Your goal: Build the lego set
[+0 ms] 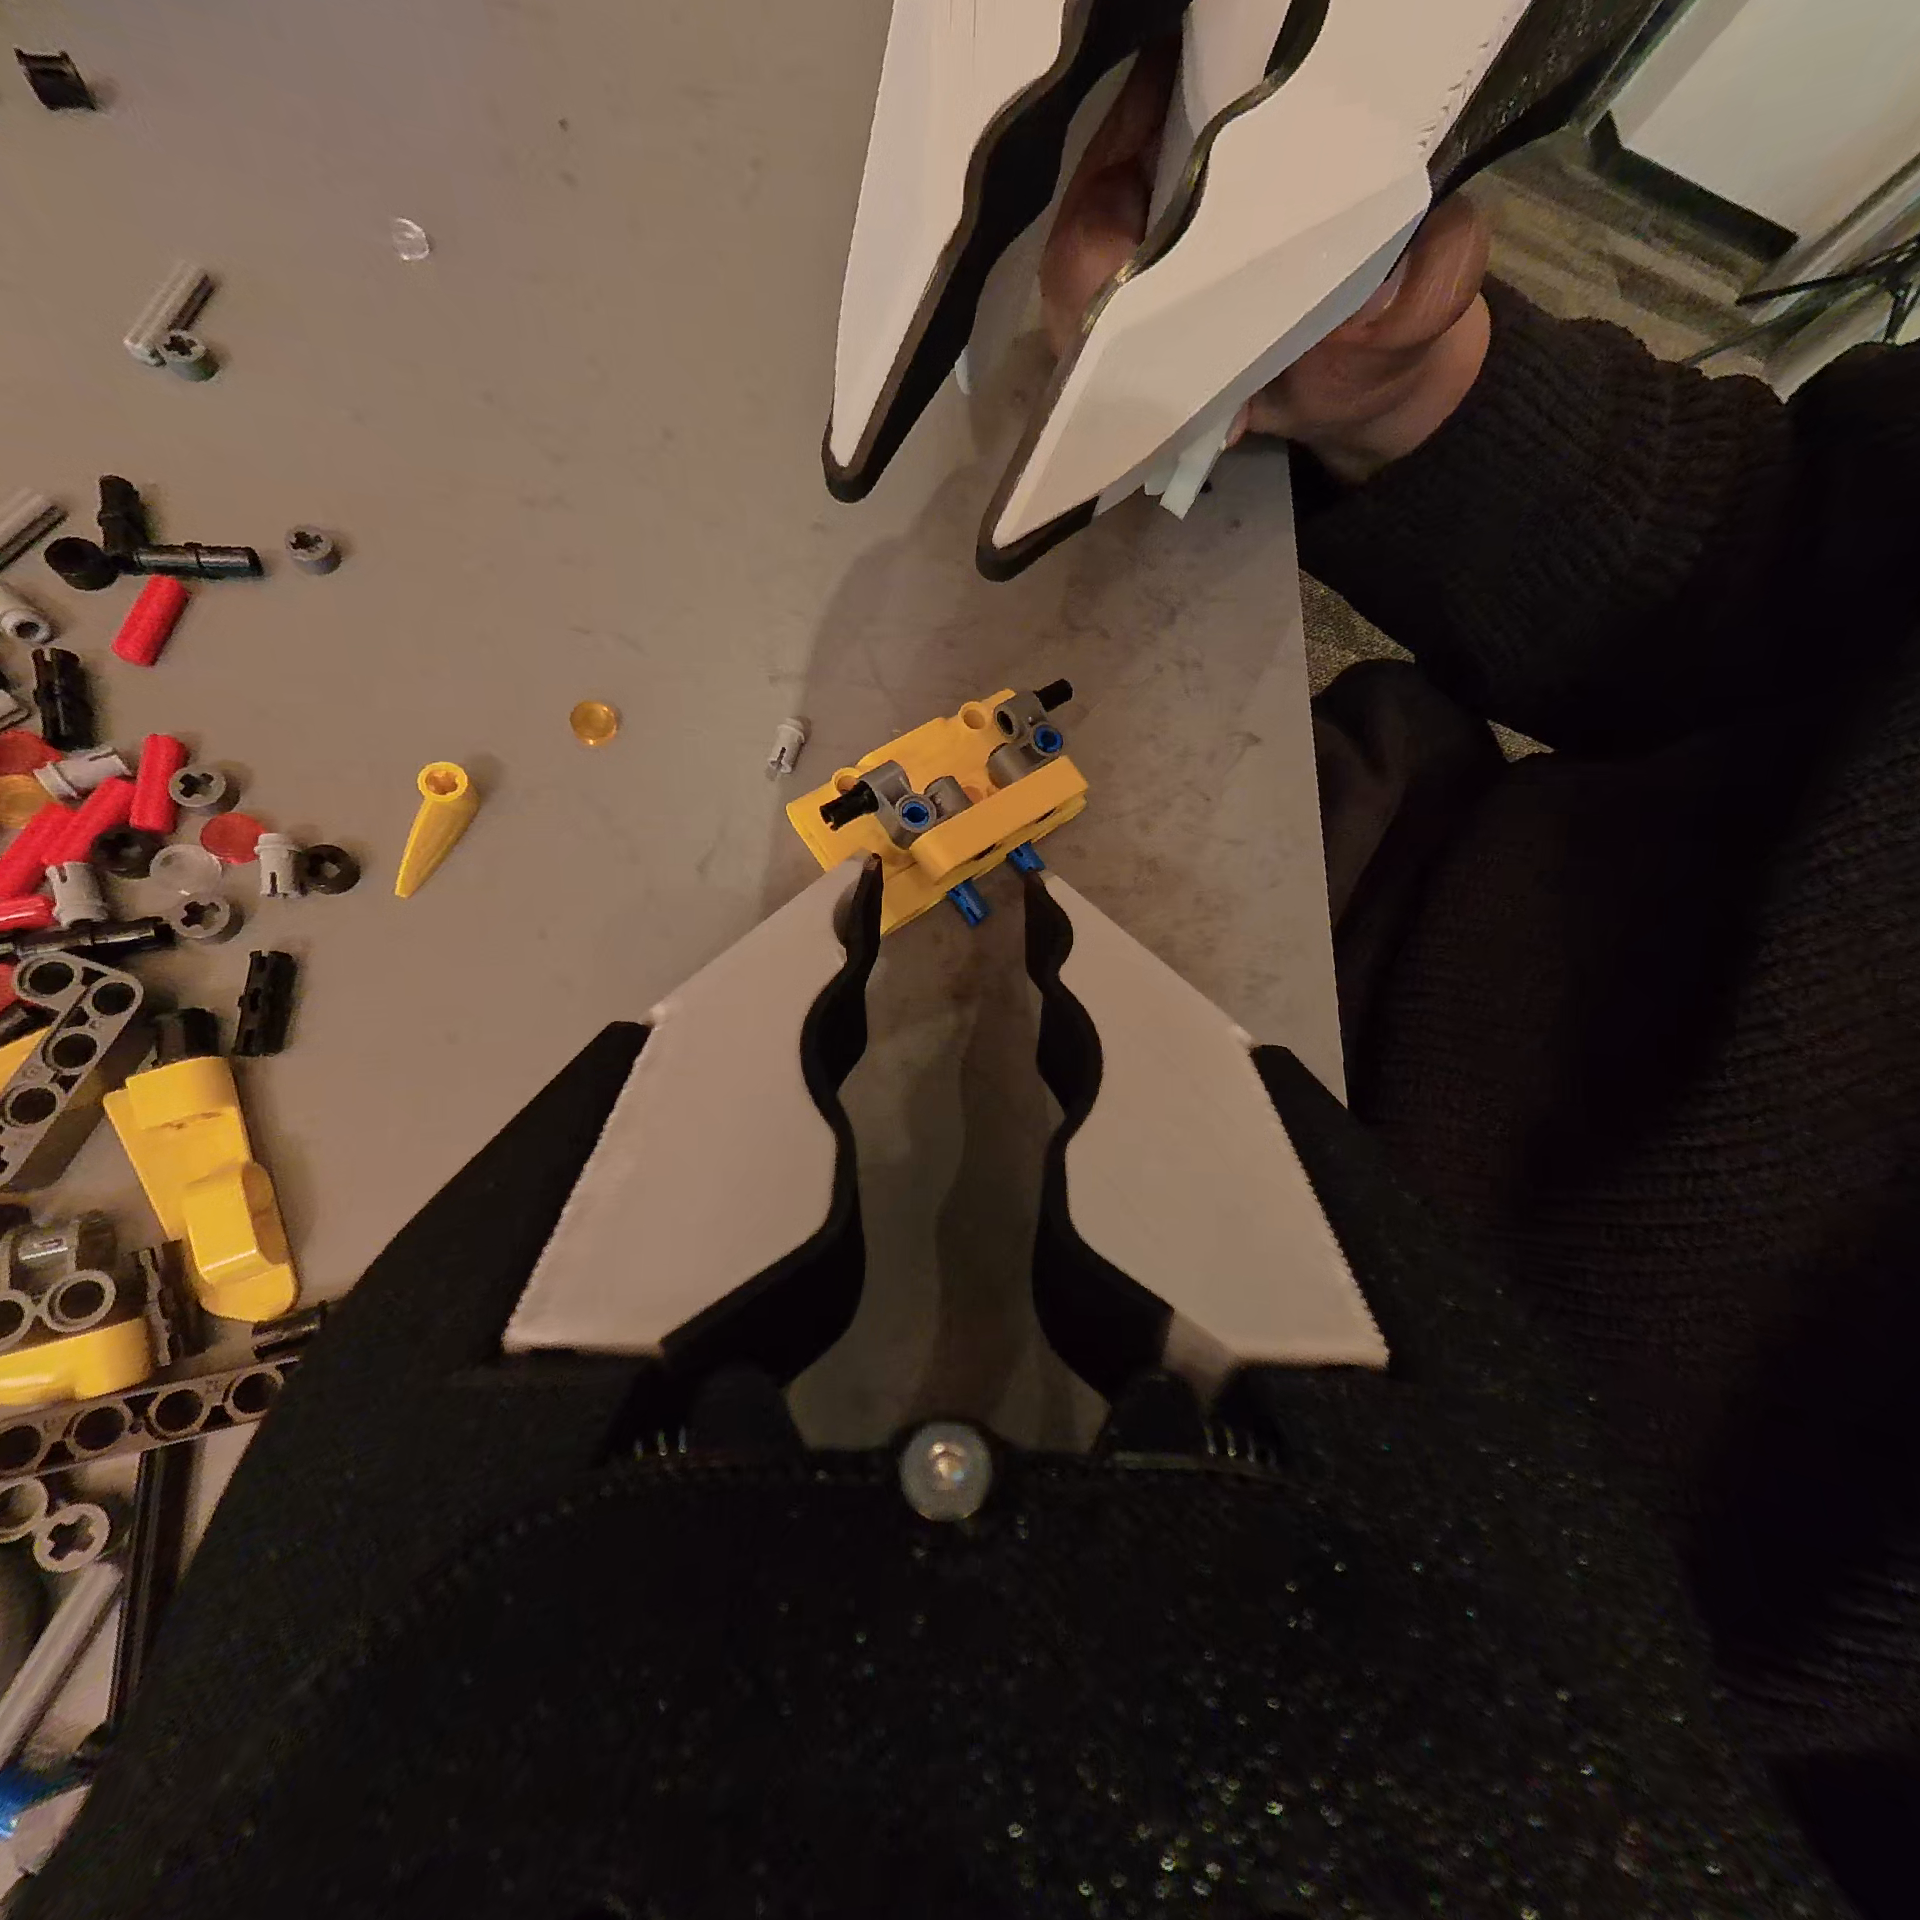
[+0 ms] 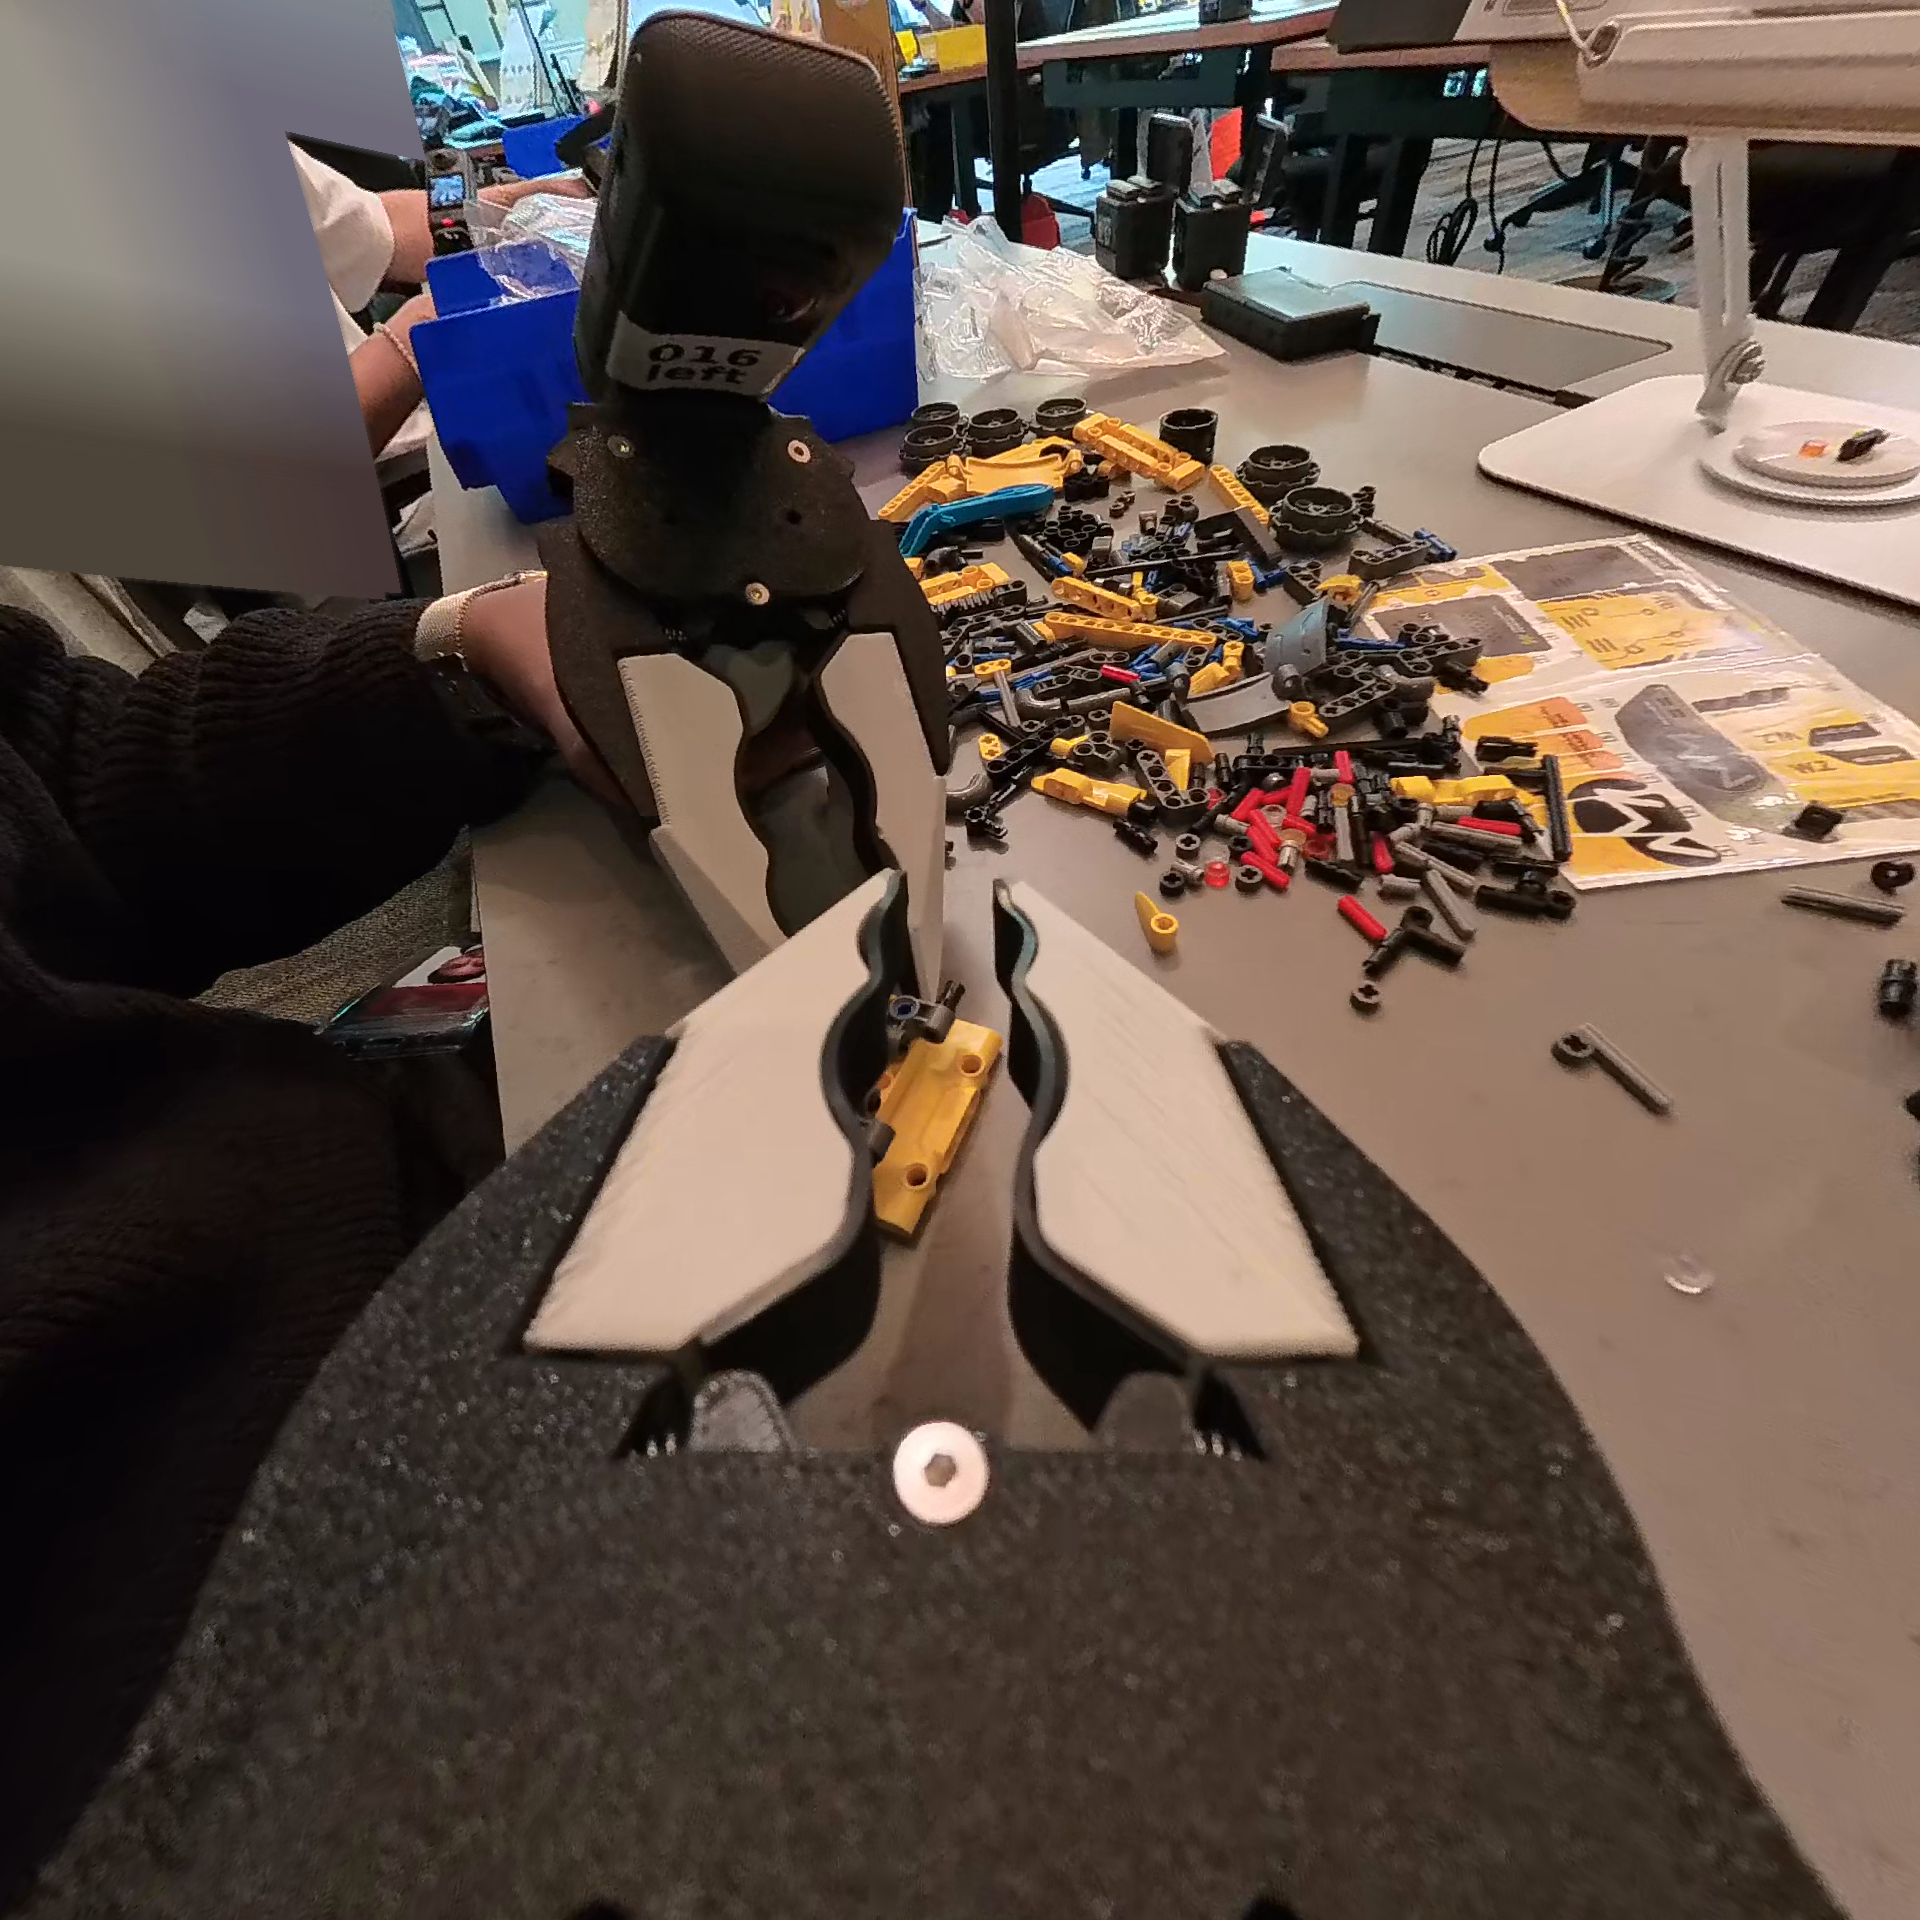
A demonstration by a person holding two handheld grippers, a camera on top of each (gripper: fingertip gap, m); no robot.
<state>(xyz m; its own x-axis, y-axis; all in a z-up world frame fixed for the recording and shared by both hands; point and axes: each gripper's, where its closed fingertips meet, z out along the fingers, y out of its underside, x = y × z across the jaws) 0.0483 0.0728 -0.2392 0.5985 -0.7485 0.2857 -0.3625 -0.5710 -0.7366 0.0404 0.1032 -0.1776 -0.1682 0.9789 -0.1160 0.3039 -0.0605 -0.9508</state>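
A small yellow brick assembly with grey connectors, blue pins and black pins lies on the grey table near its right edge. My left gripper has its jaws apart, with the tips at the assembly's near edge and a blue pin between them. My right gripper hangs open and empty above the table, beyond the assembly. In the right wrist view the assembly shows below and between the fingers of my right gripper. The left gripper reaches down to its far end there.
A pile of loose bricks lies at the left, also seen in the right wrist view. A yellow cone, an orange stud and a grey pin lie nearby. An instruction sheet, blue bin and white stand base stand farther off. A dark sleeve is beyond the table edge. Tip to tip, the grippers are about 7 cm apart.
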